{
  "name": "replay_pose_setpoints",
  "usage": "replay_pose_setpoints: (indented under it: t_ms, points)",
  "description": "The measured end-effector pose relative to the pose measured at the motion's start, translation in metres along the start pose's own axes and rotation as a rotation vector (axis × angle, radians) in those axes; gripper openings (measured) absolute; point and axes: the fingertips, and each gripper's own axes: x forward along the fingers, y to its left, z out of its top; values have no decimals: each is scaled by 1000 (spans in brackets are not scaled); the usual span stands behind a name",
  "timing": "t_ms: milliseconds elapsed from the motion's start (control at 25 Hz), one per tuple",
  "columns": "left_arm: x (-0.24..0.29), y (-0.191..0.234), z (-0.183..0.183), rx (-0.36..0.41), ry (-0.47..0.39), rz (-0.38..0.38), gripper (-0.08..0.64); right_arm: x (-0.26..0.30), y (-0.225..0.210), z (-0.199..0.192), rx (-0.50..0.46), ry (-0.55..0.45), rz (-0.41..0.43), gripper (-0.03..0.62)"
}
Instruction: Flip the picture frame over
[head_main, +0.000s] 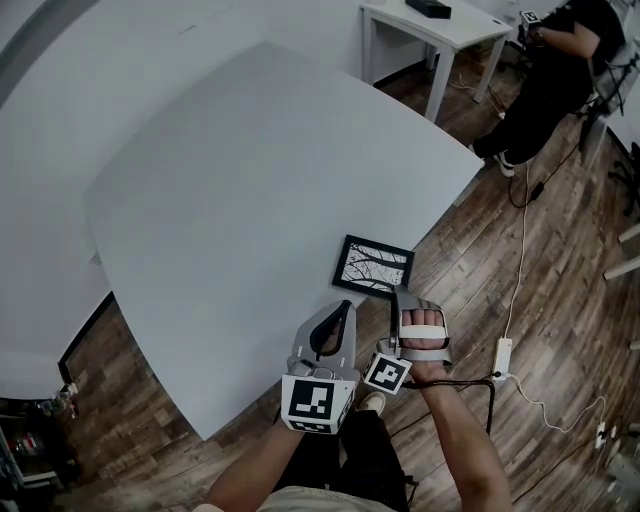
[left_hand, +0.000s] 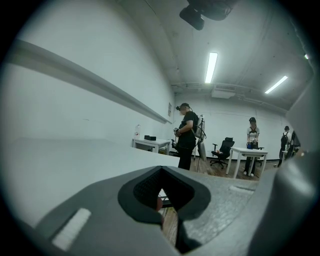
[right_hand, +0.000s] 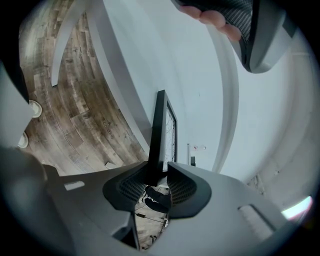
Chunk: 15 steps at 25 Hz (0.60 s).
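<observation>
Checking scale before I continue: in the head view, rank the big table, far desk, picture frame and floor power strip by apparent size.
1. big table
2. far desk, though partly cropped and farther off
3. picture frame
4. power strip, clearly smallest

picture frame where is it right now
Head view: the picture frame lies at the near right edge of the white table, its near edge pinched in the right claw.
</observation>
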Motion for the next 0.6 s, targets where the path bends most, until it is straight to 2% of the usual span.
replay_pose_setpoints:
  t_ms: [240,600]
  points:
    - [-2,0,-1,-8,6,-6,0,-3,-1,1,28,1,6,120]
    - [2,2,7,-13,-2,-7,0,-8,-27,7,92,-23,-14,95]
